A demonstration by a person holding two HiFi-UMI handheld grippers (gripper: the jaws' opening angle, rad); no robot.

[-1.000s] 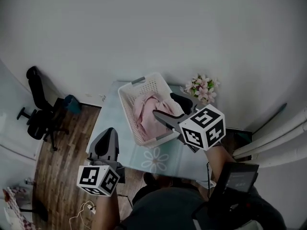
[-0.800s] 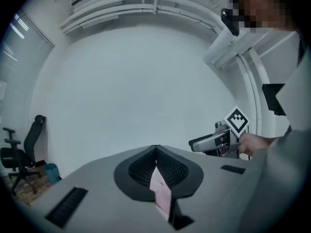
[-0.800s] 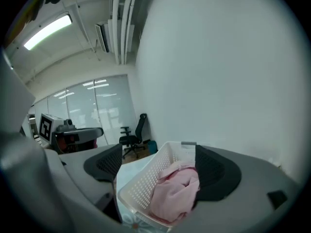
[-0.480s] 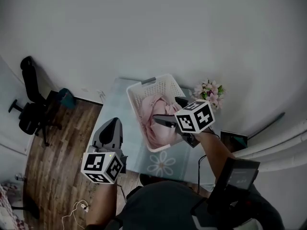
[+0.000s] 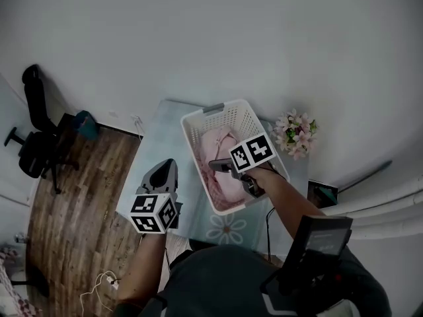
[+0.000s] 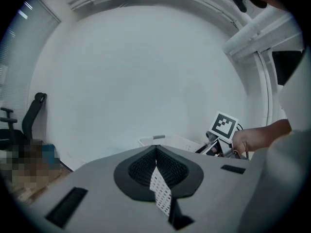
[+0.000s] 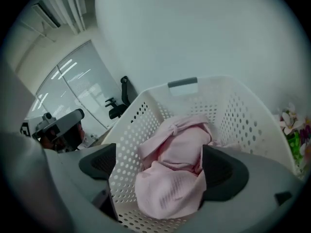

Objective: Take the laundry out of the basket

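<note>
A white perforated basket (image 5: 246,116) stands on the pale table, and its wall (image 7: 233,106) fills the right gripper view. Crumpled pink laundry (image 5: 221,144) lies inside it. My right gripper (image 5: 231,176) hangs low over the basket. Its jaws have just been opening and now stand wide. In the right gripper view the pink cloth (image 7: 175,171) lies between them, and the pads do not press on it. My left gripper (image 5: 168,166) is shut on nothing, left of the basket and apart from it. From the left gripper (image 6: 155,152) I see the basket rim (image 6: 167,141) and the right gripper's marker cube (image 6: 223,125).
Pink and white flowers (image 5: 297,134) stand right of the basket. The basket rests on a glass table (image 5: 165,131) with a flower print. A black office chair (image 5: 30,117) stands on the wooden floor (image 5: 79,197) at the left. A plain white wall is behind.
My right gripper has come down and left into the basket over the pink laundry, with its jaws spread wider. My left gripper has moved toward the basket's left side.
</note>
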